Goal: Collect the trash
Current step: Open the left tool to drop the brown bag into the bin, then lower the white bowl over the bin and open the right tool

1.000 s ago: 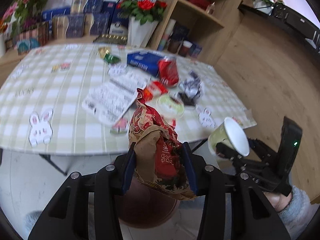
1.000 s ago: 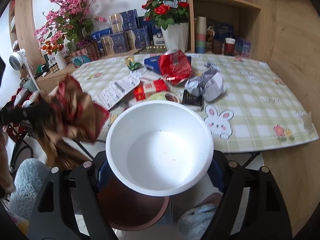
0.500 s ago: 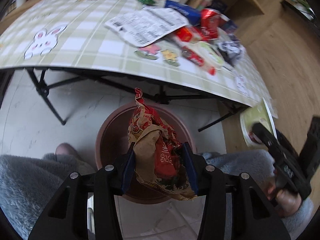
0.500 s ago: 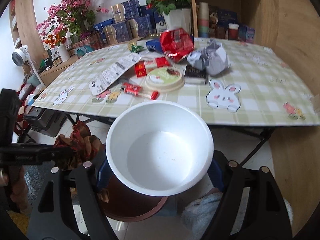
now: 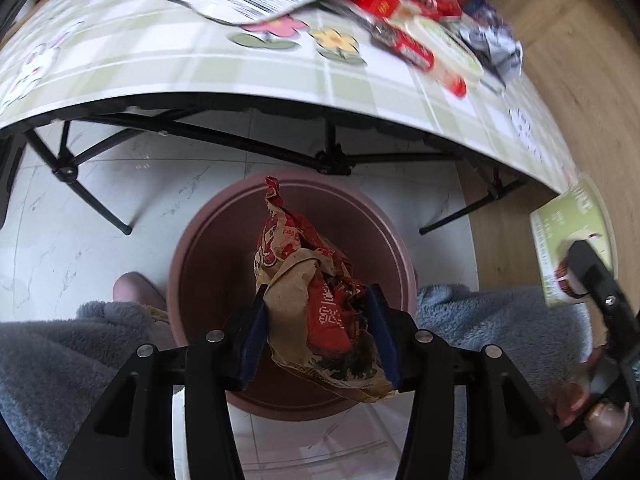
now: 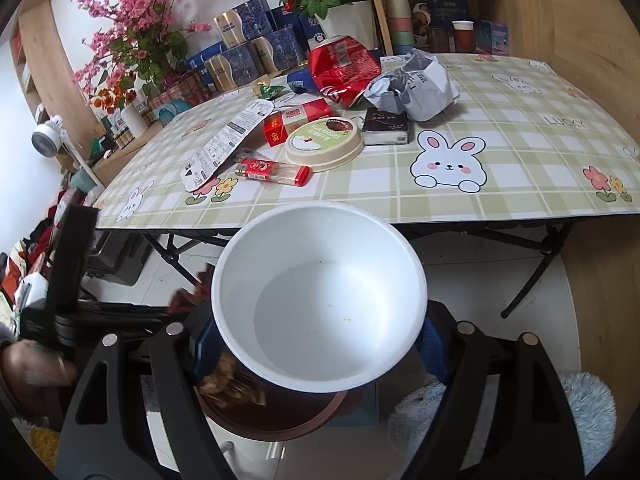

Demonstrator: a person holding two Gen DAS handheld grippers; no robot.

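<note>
My left gripper (image 5: 318,332) is shut on a crumpled red and brown wrapper (image 5: 316,296) and holds it right above the brown trash bin (image 5: 208,264) on the floor. My right gripper (image 6: 316,340) is shut on a white paper bowl (image 6: 320,300), open side toward the camera, above the bin's rim (image 6: 280,428). The bowl's green outside (image 5: 568,240) shows at the right of the left wrist view. The wrapper's lower end (image 6: 234,384) shows under the bowl. More trash lies on the table: a red bag (image 6: 344,68), a crumpled grey wrapper (image 6: 416,88), a lid (image 6: 324,144), a lighter (image 6: 272,170).
The checked tablecloth (image 6: 520,152) covers a folding table with black legs (image 5: 96,200) just behind the bin. Boxes, flower pots and wooden shelves stand behind the table. Grey fleece-clad legs (image 5: 60,352) flank the bin. A long printed sheet (image 6: 224,144) lies at the table's left.
Both grippers have dropped from table height toward the bin. The left gripper has tilted down, carrying the wrapper over the bin's opening. The bowl stays held.
</note>
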